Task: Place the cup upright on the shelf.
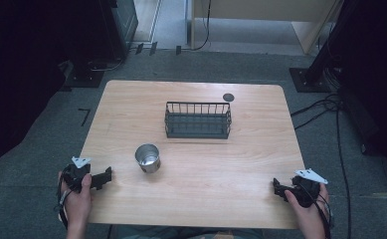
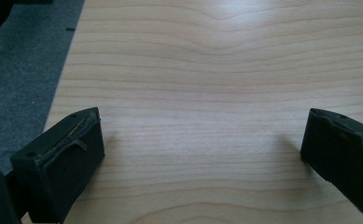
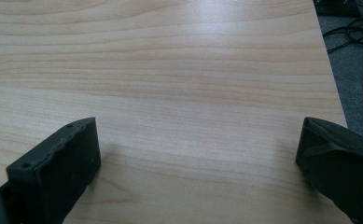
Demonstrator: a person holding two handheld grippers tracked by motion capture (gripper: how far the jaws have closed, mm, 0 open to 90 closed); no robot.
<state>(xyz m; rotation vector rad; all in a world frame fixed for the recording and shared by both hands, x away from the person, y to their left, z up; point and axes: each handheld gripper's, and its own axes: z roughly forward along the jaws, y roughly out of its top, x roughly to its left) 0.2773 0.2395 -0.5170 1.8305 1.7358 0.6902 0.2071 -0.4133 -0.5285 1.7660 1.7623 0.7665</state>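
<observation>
A shiny metal cup (image 1: 147, 158) stands upright on the wooden table (image 1: 231, 164), left of centre. Behind it, a black wire basket (image 1: 197, 121) sits mid-table with nothing visible inside. My left gripper (image 1: 105, 177) rests at the table's front left edge in a person's hand, a short way left of and nearer than the cup. In the left gripper view, my left gripper (image 2: 201, 126) is open, its jaws wide apart over bare wood. My right gripper (image 1: 278, 188) lies at the front right. In its own view, my right gripper (image 3: 197, 130) is likewise open and holds nothing.
A small dark disc (image 1: 228, 97) lies on the table behind the basket, near the far edge. Grey carpet (image 1: 42, 149) surrounds the table. Cables (image 1: 330, 107) trail on the floor to the right, and dark stands rise at the back corners.
</observation>
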